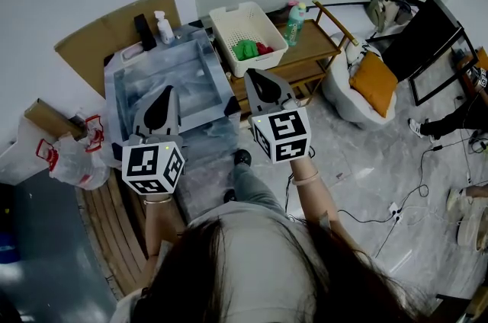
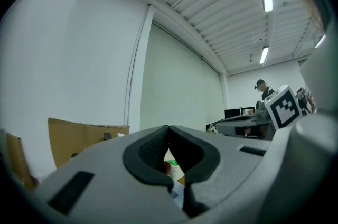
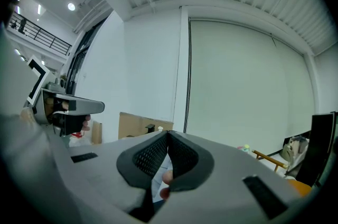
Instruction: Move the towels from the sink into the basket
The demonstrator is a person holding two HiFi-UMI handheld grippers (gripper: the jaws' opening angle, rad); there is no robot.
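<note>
Left gripper (image 1: 168, 91) and right gripper (image 1: 250, 75) are held level, side by side, over the near end of the sink (image 1: 133, 89). Each gripper view shows its jaws pressed together with nothing between them. A green towel (image 1: 245, 49) and a red towel (image 1: 264, 49) lie bunched in the white basket (image 1: 229, 15), which stands on the wooden desk (image 1: 320, 36) just right of the sink, with a green bottle (image 1: 294, 23) beside it.

The left gripper (image 1: 166, 94) and right gripper (image 1: 254, 78) hang near the sink (image 1: 112, 89); towels (image 1: 246, 49) lie in the basket (image 1: 223, 39).
</note>
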